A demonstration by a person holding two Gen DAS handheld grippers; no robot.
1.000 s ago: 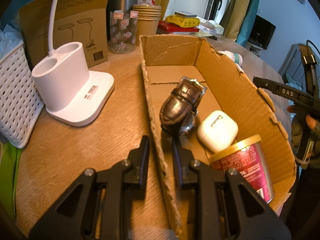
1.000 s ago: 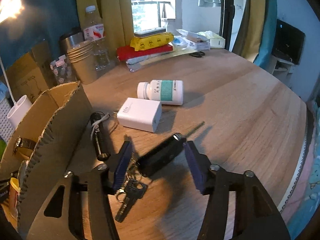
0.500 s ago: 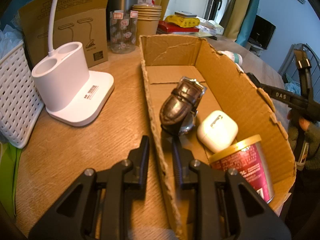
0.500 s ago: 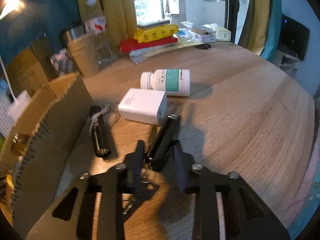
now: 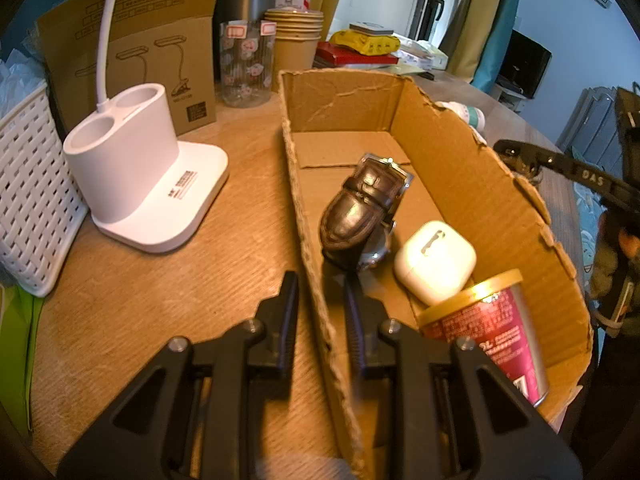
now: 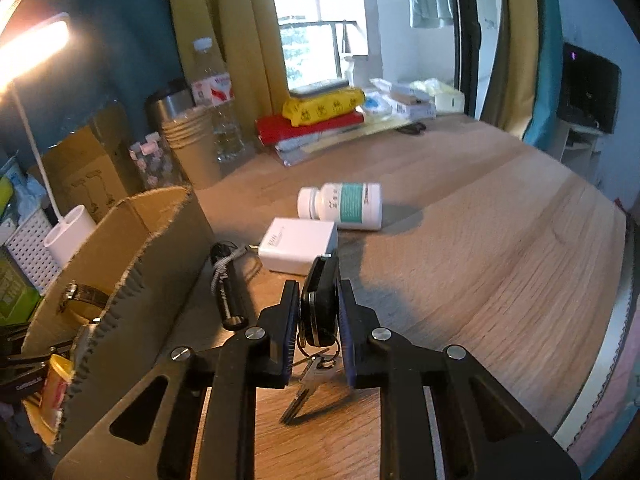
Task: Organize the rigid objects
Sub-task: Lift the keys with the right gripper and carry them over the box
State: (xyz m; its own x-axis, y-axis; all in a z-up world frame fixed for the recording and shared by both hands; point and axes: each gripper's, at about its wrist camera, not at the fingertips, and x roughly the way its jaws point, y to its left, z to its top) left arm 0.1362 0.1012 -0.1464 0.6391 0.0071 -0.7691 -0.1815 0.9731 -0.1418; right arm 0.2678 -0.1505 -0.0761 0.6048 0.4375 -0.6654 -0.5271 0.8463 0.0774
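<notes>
Now that our right gripper (image 6: 319,322) has closed on the black car key (image 6: 320,300), which lay flat between open jaws a second ago, it can go into the cardboard box (image 5: 472,184). Our left gripper (image 5: 318,320), tilted downward, stays clamped on the box's near wall.

The right gripper (image 6: 319,312) has its fingers (image 6: 290,320) clamped on a black key fob (image 6: 320,300) at lower centre, a key (image 6: 306,388) dangling beneath. Above it on the table (image 6: 480,248) lie a white charger (image 6: 298,246) and a white pill bottle (image 6: 342,206); a black flashlight (image 6: 228,292) lies left, beside the cardboard box (image 6: 160,232).
</notes>
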